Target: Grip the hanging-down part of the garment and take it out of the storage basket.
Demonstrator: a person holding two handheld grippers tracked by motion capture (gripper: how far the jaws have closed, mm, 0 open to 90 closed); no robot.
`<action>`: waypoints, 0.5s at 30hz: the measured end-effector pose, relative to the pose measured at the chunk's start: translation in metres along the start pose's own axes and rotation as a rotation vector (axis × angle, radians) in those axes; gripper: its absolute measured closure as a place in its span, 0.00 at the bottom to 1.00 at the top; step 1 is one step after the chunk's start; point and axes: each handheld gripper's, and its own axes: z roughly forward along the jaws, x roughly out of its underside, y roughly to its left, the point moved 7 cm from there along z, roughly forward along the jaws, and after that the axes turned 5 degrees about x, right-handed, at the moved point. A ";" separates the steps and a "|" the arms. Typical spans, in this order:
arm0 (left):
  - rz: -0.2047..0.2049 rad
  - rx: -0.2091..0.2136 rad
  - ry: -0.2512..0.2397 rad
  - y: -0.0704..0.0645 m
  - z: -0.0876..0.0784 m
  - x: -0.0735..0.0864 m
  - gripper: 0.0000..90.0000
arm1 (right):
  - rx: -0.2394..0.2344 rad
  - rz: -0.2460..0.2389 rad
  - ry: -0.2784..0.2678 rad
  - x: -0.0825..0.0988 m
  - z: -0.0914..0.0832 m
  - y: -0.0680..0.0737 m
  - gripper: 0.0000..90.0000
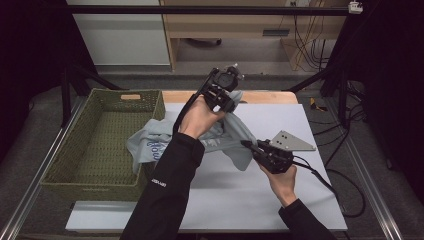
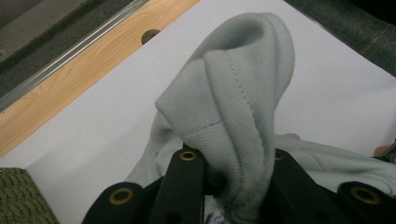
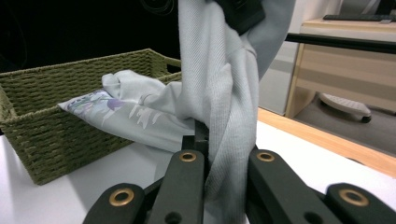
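Note:
A pale grey sweatshirt (image 1: 150,142) with a blue print hangs between both grippers, its lower part draped over the rim of the green woven basket (image 1: 100,145). My left gripper (image 1: 224,95) is raised above the table's far side, shut on a ribbed cuff (image 2: 238,107) that bulges up between its jaws. My right gripper (image 1: 248,145) sits lower, near the table's middle, shut on a fold of the same sweatshirt (image 3: 224,121). In the right gripper view the fabric rises straight up to the left gripper (image 3: 240,11).
The basket stands on the left of the white table top (image 1: 280,200), with the sweatshirt's printed part (image 3: 107,105) resting on its near corner. A wooden strip (image 1: 270,96) runs along the table's far edge. Cables (image 1: 345,200) trail off to the right.

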 end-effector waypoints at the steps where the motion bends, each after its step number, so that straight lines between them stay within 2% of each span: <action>1: 0.002 -0.002 0.002 -0.001 0.000 0.000 0.92 | 0.004 0.000 0.000 -0.001 -0.002 -0.001 0.97; 15: 0.017 0.012 -0.005 -0.011 -0.003 -0.003 0.92 | 0.069 0.013 -0.040 -0.014 -0.018 -0.023 0.97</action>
